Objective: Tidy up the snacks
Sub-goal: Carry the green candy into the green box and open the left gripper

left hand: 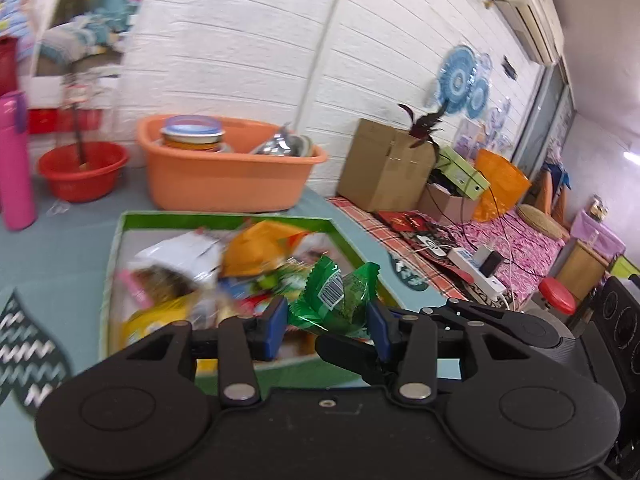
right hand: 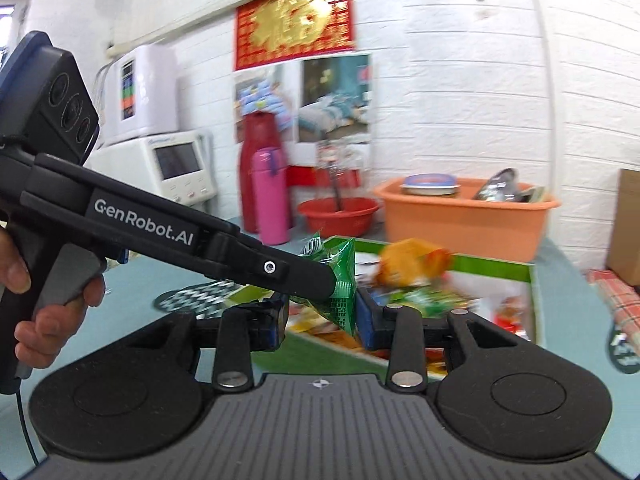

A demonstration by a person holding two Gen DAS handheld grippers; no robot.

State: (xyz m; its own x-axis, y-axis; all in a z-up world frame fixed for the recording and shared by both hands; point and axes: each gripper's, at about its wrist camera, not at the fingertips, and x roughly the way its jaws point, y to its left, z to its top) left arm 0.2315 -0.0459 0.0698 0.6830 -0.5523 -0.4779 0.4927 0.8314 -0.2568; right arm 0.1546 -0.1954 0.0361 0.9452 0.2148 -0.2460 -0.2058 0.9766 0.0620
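A green snack packet [left hand: 334, 298] sits between the blue pads of my left gripper [left hand: 328, 320], held above a green-rimmed box [left hand: 120, 236] full of mixed snacks. The tip of my right gripper comes in from the right and touches the packet's lower edge. In the right wrist view the same green packet [right hand: 340, 288] hangs between the pads of my right gripper [right hand: 322, 316], and the left gripper [right hand: 316, 280] reaches in from the left, its fingers closed on the packet. An orange snack bag [right hand: 408, 260] lies in the box [right hand: 534, 292] behind it.
An orange tub [left hand: 224, 172] of dishes, a red basin [left hand: 82, 170] and a pink bottle [left hand: 14, 160] stand behind the box. A cardboard carton [left hand: 384, 164] and a power strip [left hand: 476, 270] with cables lie to the right on a patterned cloth.
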